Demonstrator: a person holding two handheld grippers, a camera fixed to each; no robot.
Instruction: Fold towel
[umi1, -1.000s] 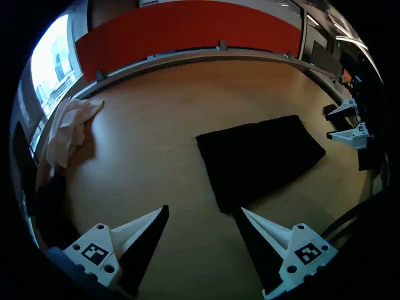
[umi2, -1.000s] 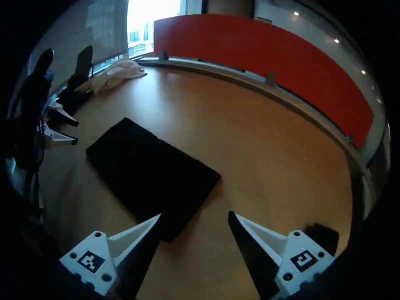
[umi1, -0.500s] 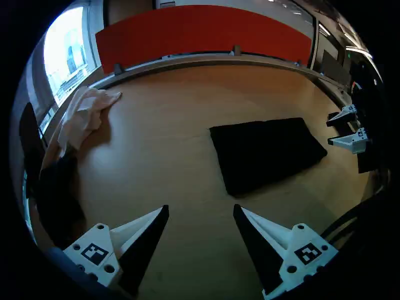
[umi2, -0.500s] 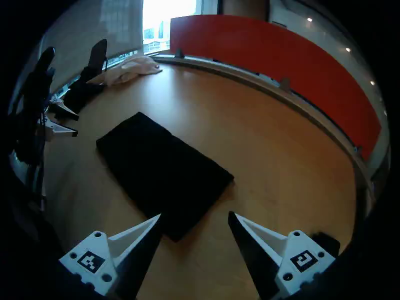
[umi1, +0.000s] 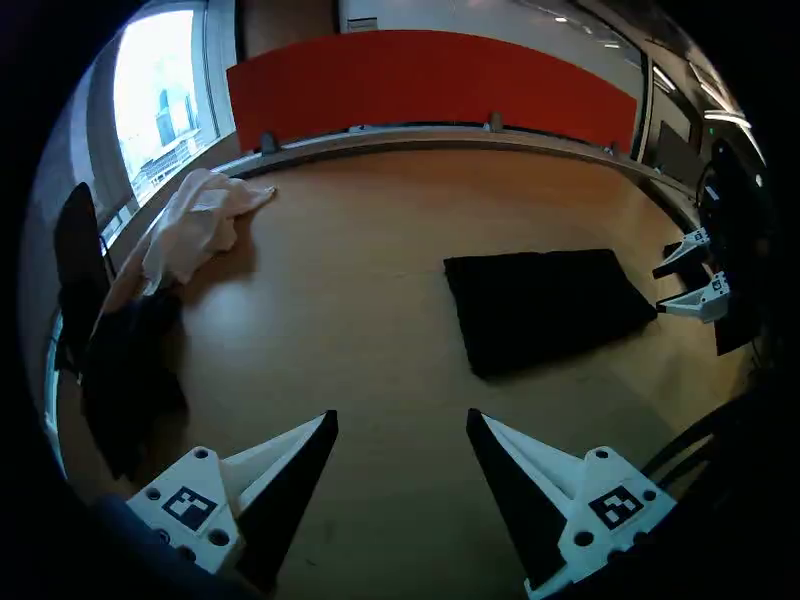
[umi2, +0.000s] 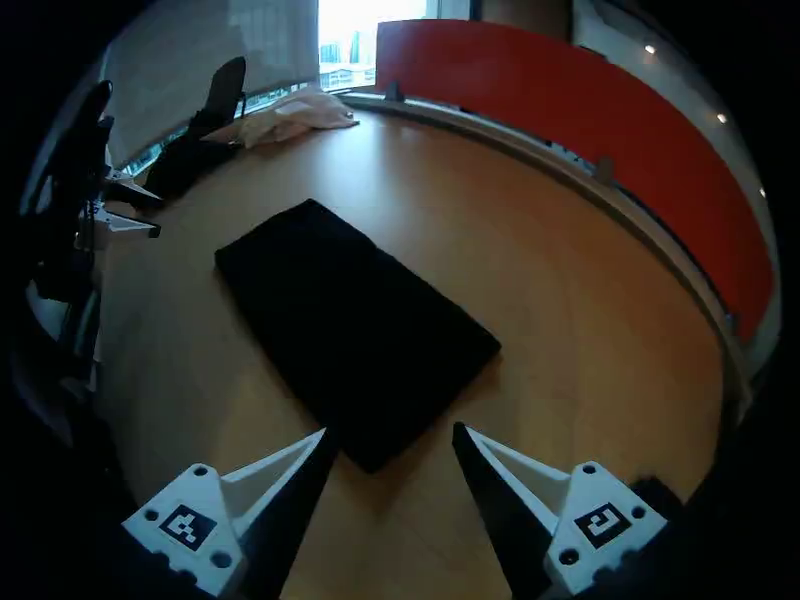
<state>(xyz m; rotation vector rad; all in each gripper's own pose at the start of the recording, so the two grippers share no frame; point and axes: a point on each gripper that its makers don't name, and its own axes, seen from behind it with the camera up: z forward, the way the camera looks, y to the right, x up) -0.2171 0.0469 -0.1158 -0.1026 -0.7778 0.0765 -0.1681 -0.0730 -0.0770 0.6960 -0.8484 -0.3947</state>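
While the black towel lies flat on the wooden table as a compact rectangle, the left gripper has backed off and swung toward the beige cloth — jaws wide, empty. Right gripper: jaws wide, empty, now closer, the towel's near corner just ahead of its fingertips. Judgement — either the fold is finished, or another begins at that corner.

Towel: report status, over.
Open: left hand-held gripper, right hand-held gripper; neither touches anything. Folded black towel flat on table. Heaped beige cloth at far edge, apart from towel.
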